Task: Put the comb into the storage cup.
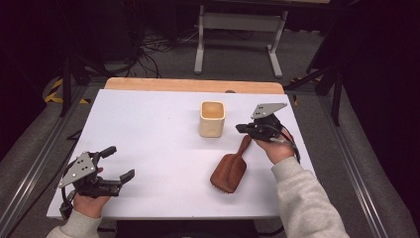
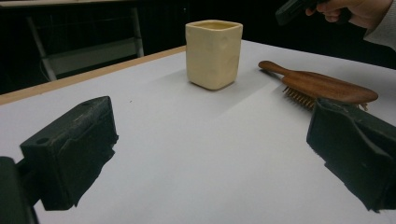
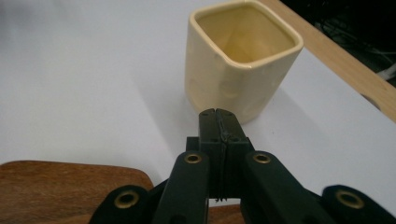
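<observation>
A cream square cup (image 1: pixel 212 119) (image 2: pixel 214 53) (image 3: pixel 243 60) stands upright on the white table, right of centre. A brown wooden hairbrush (image 1: pixel 230 168) (image 2: pixel 322 86) lies bristles down in front of it, handle pointing toward the cup. My right gripper (image 1: pixel 240 128) (image 3: pixel 218 114) is shut, its jaws pressed flat together with nothing between them. It hovers just right of the cup, above the brush handle's end, with the brush head (image 3: pixel 70 186) below it. The right gripper (image 2: pixel 294 9) also appears far off in the left gripper view. My left gripper (image 1: pixel 120 162) (image 2: pixel 210 158) is open and empty near the front left corner.
The white table top (image 1: pixel 148 129) ends in a wooden strip (image 1: pixel 193 85) along the far edge. Beyond it stand a metal frame (image 1: pixel 240 29) and loose cables on the floor. Metal rails run along both sides of the table.
</observation>
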### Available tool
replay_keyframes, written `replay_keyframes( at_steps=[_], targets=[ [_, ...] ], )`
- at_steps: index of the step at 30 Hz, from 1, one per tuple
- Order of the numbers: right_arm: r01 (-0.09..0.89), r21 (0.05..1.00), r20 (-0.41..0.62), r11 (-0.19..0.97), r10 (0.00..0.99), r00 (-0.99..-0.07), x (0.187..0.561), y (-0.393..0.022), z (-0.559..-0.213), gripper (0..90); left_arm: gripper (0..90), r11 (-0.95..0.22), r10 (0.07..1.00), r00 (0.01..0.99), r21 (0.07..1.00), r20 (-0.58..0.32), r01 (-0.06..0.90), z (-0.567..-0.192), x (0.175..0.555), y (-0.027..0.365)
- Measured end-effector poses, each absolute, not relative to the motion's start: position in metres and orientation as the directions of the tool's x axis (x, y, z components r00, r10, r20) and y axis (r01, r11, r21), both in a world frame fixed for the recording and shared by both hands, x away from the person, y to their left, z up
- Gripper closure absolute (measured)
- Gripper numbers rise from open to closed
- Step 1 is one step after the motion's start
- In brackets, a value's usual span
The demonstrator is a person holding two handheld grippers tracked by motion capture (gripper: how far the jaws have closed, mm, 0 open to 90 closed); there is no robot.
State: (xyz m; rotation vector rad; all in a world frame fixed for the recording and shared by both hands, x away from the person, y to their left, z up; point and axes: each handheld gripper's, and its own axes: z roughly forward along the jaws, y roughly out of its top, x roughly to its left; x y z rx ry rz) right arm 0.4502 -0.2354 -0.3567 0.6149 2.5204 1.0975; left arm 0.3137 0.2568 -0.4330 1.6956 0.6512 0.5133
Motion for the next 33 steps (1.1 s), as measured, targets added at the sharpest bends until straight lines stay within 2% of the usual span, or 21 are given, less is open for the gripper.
replay_keyframes(
  at_steps=[4, 11, 33],
  targets=[
    [0.294, 0.668, -0.129, 0.684, 0.495, -0.859, 0.466, -0.231, -0.364, 89.8, 2.5, -0.157, 0.665, 0.747, 0.977, -0.004, 0.145, -0.433, 0.314, 0.257],
    [0.309, 0.592, -0.141, 0.744, 0.473, -0.870, 0.479, -0.223, -0.375, 89.8, 2.5, -0.157, 0.664, 0.748, 0.976, -0.008, 0.150, -0.434, 0.314, 0.256],
    [0.351, 0.400, -0.140, 0.847, 0.435, -0.890, 0.497, -0.213, -0.408, 89.7, 2.7, -0.174, 0.663, 0.749, 0.972, -0.002, 0.157, -0.435, 0.315, 0.255]
  ],
)
